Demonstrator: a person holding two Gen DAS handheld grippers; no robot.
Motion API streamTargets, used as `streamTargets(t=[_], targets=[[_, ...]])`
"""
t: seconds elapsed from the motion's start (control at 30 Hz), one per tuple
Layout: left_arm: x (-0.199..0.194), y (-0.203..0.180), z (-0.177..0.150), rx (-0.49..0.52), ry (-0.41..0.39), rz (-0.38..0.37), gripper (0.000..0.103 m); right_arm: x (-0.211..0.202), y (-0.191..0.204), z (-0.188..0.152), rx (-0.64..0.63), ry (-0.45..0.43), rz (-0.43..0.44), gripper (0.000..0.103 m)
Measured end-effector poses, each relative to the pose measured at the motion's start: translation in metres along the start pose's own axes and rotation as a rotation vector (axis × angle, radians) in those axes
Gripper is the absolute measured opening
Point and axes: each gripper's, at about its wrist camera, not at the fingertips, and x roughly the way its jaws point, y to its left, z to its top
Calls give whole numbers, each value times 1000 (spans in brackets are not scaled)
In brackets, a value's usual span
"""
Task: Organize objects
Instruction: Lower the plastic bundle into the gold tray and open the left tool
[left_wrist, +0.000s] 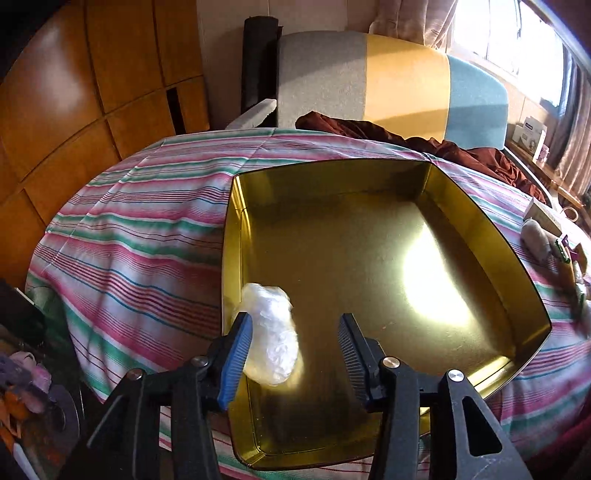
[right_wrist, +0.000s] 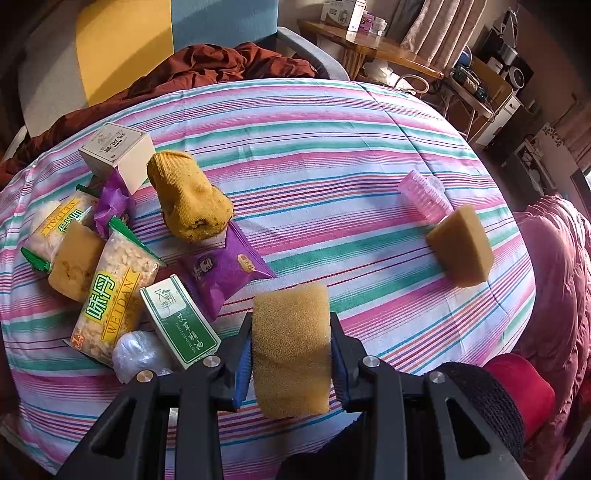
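In the left wrist view a gold metal tin (left_wrist: 491, 236) lies open on the striped cloth. A white crumpled plastic bundle (left_wrist: 273, 332) lies in its near left corner. My left gripper (left_wrist: 295, 332) is open above it, the left finger (left_wrist: 236, 354) touching the bundle's side. In the right wrist view my right gripper (right_wrist: 291, 332) is shut on a yellow sponge block (right_wrist: 291, 343), held above the cloth. A pile to the left holds a mustard sock (right_wrist: 188, 199), snack packets (right_wrist: 110, 299), a green box (right_wrist: 181, 325) and a purple packet (right_wrist: 221, 273).
A second sponge (right_wrist: 461, 247) and a pink hair roller (right_wrist: 424, 195) lie at the right. A white box (right_wrist: 118, 151) and a clear plastic wad (right_wrist: 136, 350) sit in the pile. A chair (left_wrist: 388, 85) with brown fabric (left_wrist: 461, 151) stands behind the table.
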Motion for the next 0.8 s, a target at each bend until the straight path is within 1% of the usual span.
streamTargets(t=[0.27, 0.33, 0.4, 0.53, 0.6, 0.67, 0.8], targets=[[-11, 6, 6, -78, -43, 8, 49, -1, -2, -1, 7, -14, -21, 35], [-16, 6, 8, -95, -61, -2, 52, -4, -3, -2, 13, -27, -28, 35], [-21, 7, 10, -102, -78, -5, 56, -5, -3, -2, 20, -40, -31, 35], [-28, 7, 13, -105, -99, -15, 56, -8, -5, -2, 27, -57, -34, 35], [-29, 7, 13, -110, -101, -19, 57, -8, -5, -2, 28, -62, -37, 35], [-29, 7, 13, -112, -100, -25, 59, -9, -5, -2, 30, -67, -38, 35], [-31, 6, 13, -113, -105, -30, 60, -11, -5, -3, 37, -78, -42, 35]])
